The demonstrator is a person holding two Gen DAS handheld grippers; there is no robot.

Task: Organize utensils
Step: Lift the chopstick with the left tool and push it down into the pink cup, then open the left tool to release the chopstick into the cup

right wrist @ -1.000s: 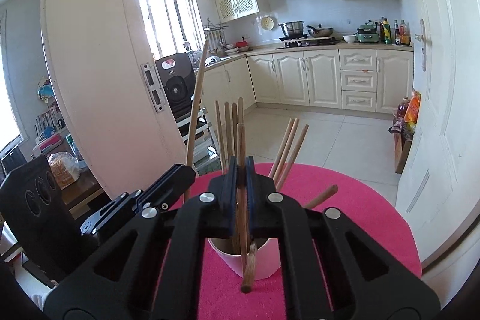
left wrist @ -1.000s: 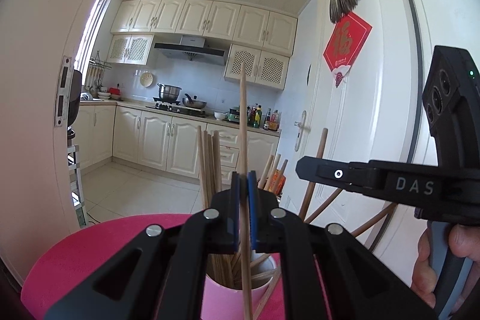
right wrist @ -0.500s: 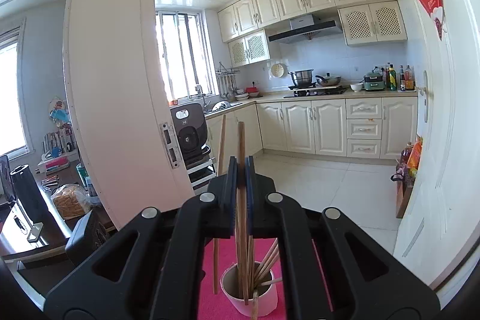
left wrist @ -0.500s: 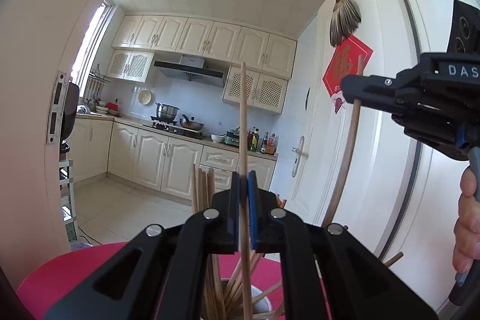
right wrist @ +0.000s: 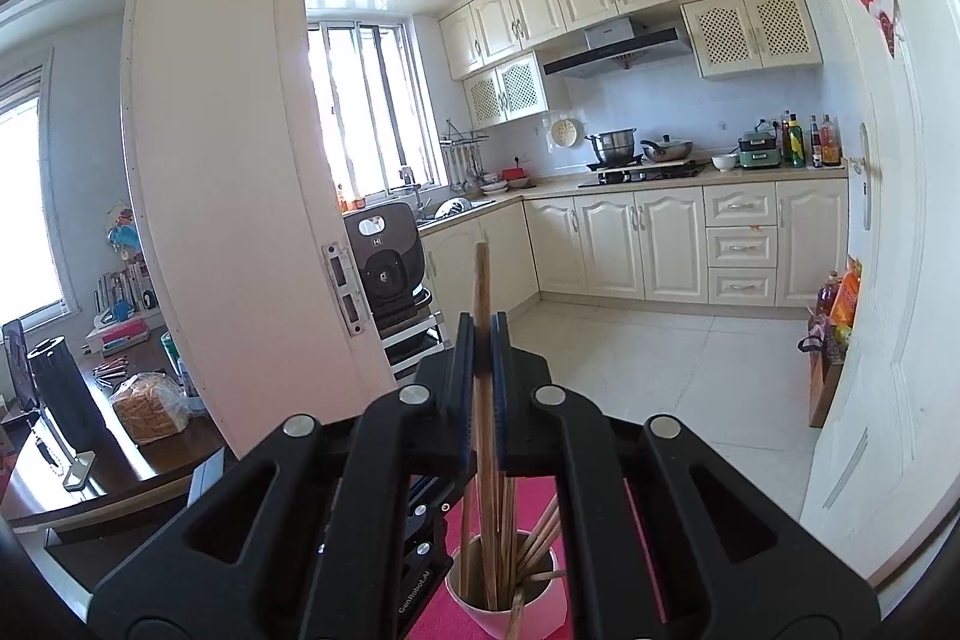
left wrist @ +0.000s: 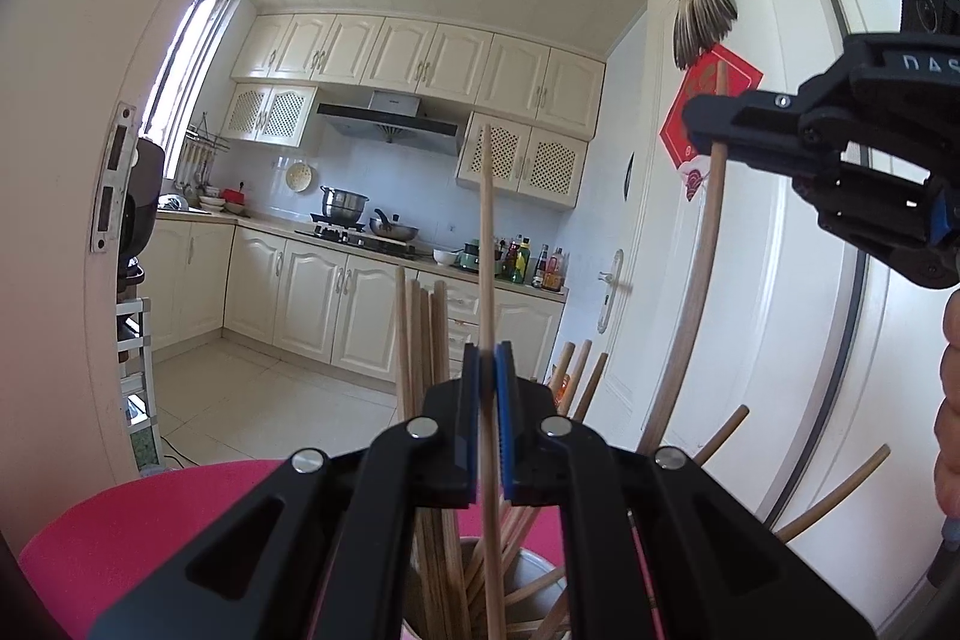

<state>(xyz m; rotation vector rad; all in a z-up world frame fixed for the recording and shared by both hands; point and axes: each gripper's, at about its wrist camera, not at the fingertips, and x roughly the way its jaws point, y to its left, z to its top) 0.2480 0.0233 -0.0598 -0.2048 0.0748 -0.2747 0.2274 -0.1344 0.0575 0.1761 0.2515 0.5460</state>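
Your left tool [left wrist: 487,388] gripped one upright chopstick [left wrist: 487,244] above the cup [right wrist: 510,613]; your right tool [right wrist: 482,358] clamped a darker chopstick [right wrist: 482,280].

- In your left wrist view, the cup [left wrist: 528,604] is mostly hidden behind the left gripper [left wrist: 487,436]; you see only a bit of rim, and the bottom edge cuts off the rest.
- The lower end of the thin chopstick [left wrist: 487,244] between its pads runs out at the bottom edge, so you cannot tell whether it reaches into the cup.
- The right gripper [left wrist: 714,124] is cut off by the right edge, as is your hand [left wrist: 949,400].
- In the right wrist view, the near rim of the pink cup [right wrist: 510,610] is cropped at the bottom.
- The counter bottles [right wrist: 807,142] are too small to read.
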